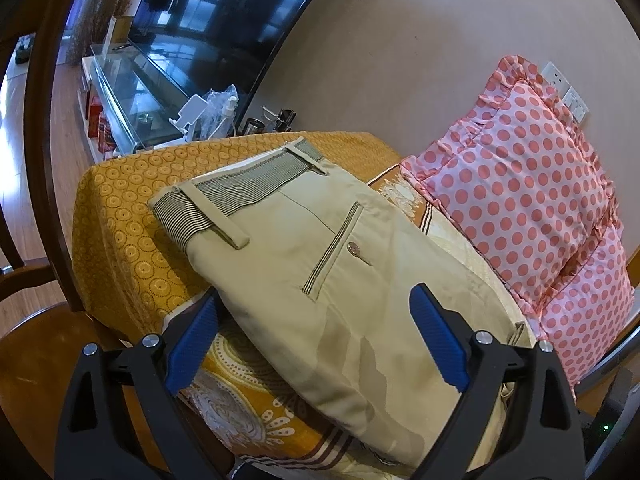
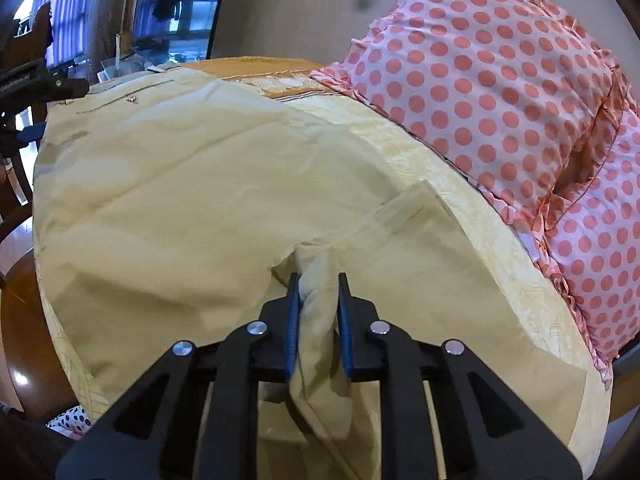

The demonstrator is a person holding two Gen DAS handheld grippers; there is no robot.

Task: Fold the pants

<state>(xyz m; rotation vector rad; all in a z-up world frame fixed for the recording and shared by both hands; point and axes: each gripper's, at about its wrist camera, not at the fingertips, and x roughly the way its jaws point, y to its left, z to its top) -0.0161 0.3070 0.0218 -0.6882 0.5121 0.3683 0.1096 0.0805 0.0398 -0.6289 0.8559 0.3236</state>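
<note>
Beige pants (image 1: 320, 280) lie on a table covered with a yellow patterned cloth (image 1: 120, 224), waistband with striped lining at the far end, back pocket and button facing up. My left gripper (image 1: 316, 320) is open, its blue pads on either side of the pants' seat area, just above the fabric. In the right wrist view the pants (image 2: 180, 200) spread across the table. My right gripper (image 2: 319, 300) is shut on a bunched fold of the pants' leg fabric (image 2: 318, 312) near the front edge. The left gripper (image 2: 36, 84) shows at the far left.
A pink polka-dot pillow (image 1: 532, 184) lies along the right side of the table, also in the right wrist view (image 2: 500, 92). A television (image 1: 224, 12), a glass stand and small items sit behind. Wooden chairs (image 1: 40, 200) stand at the left.
</note>
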